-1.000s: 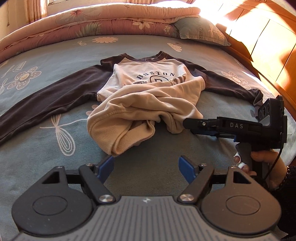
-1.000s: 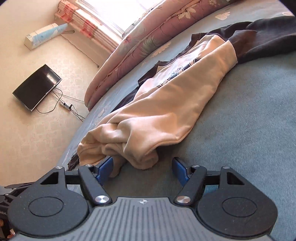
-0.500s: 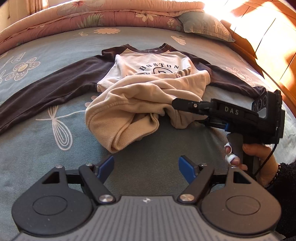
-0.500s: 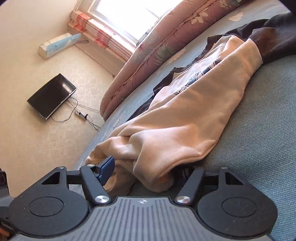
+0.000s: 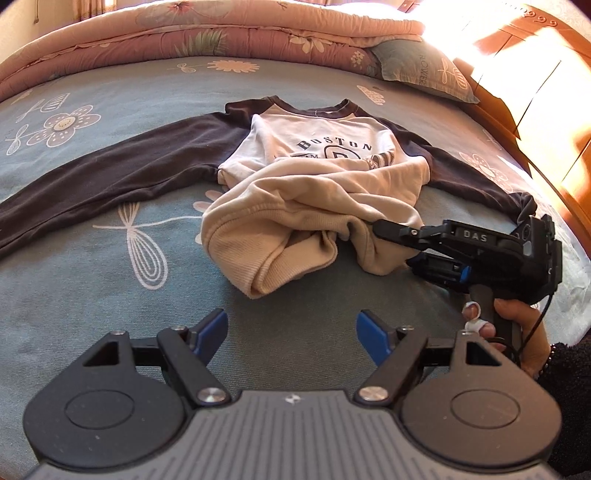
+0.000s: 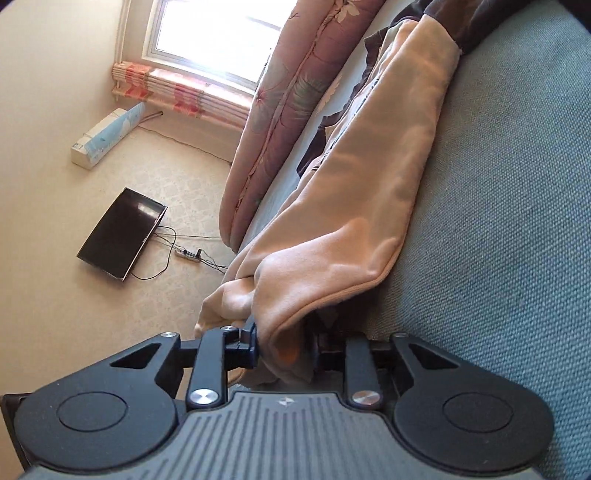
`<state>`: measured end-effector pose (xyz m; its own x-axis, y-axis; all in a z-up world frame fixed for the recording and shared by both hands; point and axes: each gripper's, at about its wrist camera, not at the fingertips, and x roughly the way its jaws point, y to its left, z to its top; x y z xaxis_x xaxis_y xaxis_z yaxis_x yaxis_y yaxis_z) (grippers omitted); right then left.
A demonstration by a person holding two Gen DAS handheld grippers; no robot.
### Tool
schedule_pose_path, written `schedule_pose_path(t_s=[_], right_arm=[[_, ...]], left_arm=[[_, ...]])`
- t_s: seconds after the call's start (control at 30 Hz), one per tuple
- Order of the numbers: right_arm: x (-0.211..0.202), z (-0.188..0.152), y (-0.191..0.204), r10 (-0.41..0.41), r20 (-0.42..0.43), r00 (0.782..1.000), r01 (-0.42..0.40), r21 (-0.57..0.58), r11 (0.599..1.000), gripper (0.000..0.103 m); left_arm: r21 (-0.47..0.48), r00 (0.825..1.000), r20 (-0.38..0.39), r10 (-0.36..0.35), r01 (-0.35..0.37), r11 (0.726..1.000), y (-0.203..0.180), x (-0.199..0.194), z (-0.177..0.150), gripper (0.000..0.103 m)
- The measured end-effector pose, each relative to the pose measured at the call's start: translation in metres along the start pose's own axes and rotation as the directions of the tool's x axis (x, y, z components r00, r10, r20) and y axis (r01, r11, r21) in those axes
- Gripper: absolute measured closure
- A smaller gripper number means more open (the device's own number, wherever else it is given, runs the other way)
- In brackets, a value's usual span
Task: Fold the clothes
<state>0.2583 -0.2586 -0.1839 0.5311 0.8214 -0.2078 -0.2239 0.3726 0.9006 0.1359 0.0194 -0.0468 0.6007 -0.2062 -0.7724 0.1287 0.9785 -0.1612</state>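
Observation:
A cream sweatshirt with dark sleeves and a BOSTON print [image 5: 332,144] lies on the bed, its lower part bunched up inside out [image 5: 295,225]. My right gripper [image 5: 391,240] reaches in from the right and is shut on the right corner of the bunched hem; in the right wrist view the cream fabric [image 6: 369,221] is pinched between its fingers [image 6: 284,343]. My left gripper [image 5: 291,332] is open and empty, low over the sheet, a little in front of the hem's left corner [image 5: 255,280].
The bed has a blue-grey flowered sheet [image 5: 92,266]. A folded pink quilt [image 5: 221,29] and a pillow [image 5: 417,66] lie at the far side. A wooden headboard [image 5: 546,110] runs along the right. A dark screen [image 6: 122,236] lies on the floor beyond the bed's edge.
My right gripper moved onto the right hem corner and closed on it, rolling sideways. My left gripper stayed open and edged closer to the garment.

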Motion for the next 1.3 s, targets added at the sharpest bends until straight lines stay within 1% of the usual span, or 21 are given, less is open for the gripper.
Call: schedule_pose_path(t_s=[0.07,0.17,0.23,0.33,0.4,0.5,0.6,0.77,0.9,0.97,1.07,1.13,1.17,1.23,1.27,1.3], right_arm=[[0.005,0.0,0.003,-0.03,0.01,1.0,0.03,-0.019,0.999,0.079],[0.012,-0.005,0.013,-0.117,0.006,0.993,0.117,-0.088,0.989,0.09],[0.013,-0.005,0.013,-0.135,0.004,0.991,0.135,-0.09,0.987,0.09],[0.007,-0.004,0.011,-0.136,-0.015,0.991,0.135,-0.036,0.99,0.091],[-0.001,-0.003,0.016,-0.169,-0.022,0.985,0.168,-0.044,0.985,0.09],[-0.022,-0.006,0.029,-0.201,0.001,0.98,0.2,-0.104,0.974,0.09],[-0.052,-0.009,0.04,-0.219,0.02,0.975,0.22,-0.131,0.967,0.09],[-0.113,-0.01,0.058,-0.279,0.07,0.958,0.287,-0.17,0.943,0.09],[-0.165,-0.005,0.064,-0.337,0.123,0.933,0.355,-0.174,0.919,0.09],[-0.188,0.0,0.065,-0.372,0.151,0.916,0.395,-0.173,0.902,0.09],[-0.215,0.008,0.057,-0.435,0.188,0.881,0.462,-0.136,0.877,0.09],[-0.224,0.014,0.043,-0.49,0.183,0.852,0.511,-0.095,0.854,0.09],[-0.223,0.015,0.035,-0.511,0.168,0.843,0.528,-0.078,0.845,0.09],[-0.218,0.015,0.019,-0.565,0.133,0.815,0.573,-0.035,0.819,0.089],[-0.215,0.015,0.012,-0.59,0.114,0.799,0.595,-0.014,0.803,0.086],[-0.215,0.012,0.01,-0.596,0.117,0.794,0.6,-0.001,0.8,0.083]], left_arm=[[0.003,1.0,0.003,-0.001,0.001,1.0,-0.001,-0.001,-0.001,0.026],[-0.002,1.0,-0.004,0.004,-0.004,1.0,-0.001,0.0,-0.003,0.026],[-0.004,1.0,-0.006,0.011,-0.011,1.0,-0.001,-0.002,-0.003,0.026],[0.002,1.0,0.01,0.005,-0.005,1.0,-0.001,-0.01,-0.004,0.026],[0.001,1.0,0.019,0.012,-0.012,1.0,0.001,-0.015,-0.004,0.026],[-0.005,1.0,0.023,0.022,-0.022,1.0,0.003,-0.019,-0.005,0.026],[0.001,0.999,0.026,0.022,-0.022,1.0,0.0,-0.021,-0.005,0.026],[0.026,0.999,0.033,0.009,-0.01,1.0,-0.01,-0.025,-0.004,0.026],[0.048,0.999,0.035,-0.003,0.002,0.999,-0.02,-0.027,-0.004,0.026],[0.057,0.999,0.034,-0.007,0.005,0.998,-0.024,-0.027,-0.004,0.026],[0.068,0.999,0.031,-0.013,0.011,0.998,-0.029,-0.026,-0.005,0.026],[0.075,0.999,0.028,-0.017,0.015,0.997,-0.032,-0.026,-0.006,0.026],[0.078,0.999,0.027,-0.017,0.015,0.997,-0.033,-0.026,-0.006,0.026],[0.082,1.0,0.026,-0.014,0.012,0.997,-0.034,-0.027,-0.007,0.026],[0.082,1.0,0.024,-0.013,0.011,0.997,-0.034,-0.028,-0.008,0.026],[0.081,1.0,0.023,-0.009,0.007,0.997,-0.033,-0.028,-0.008,0.026]])
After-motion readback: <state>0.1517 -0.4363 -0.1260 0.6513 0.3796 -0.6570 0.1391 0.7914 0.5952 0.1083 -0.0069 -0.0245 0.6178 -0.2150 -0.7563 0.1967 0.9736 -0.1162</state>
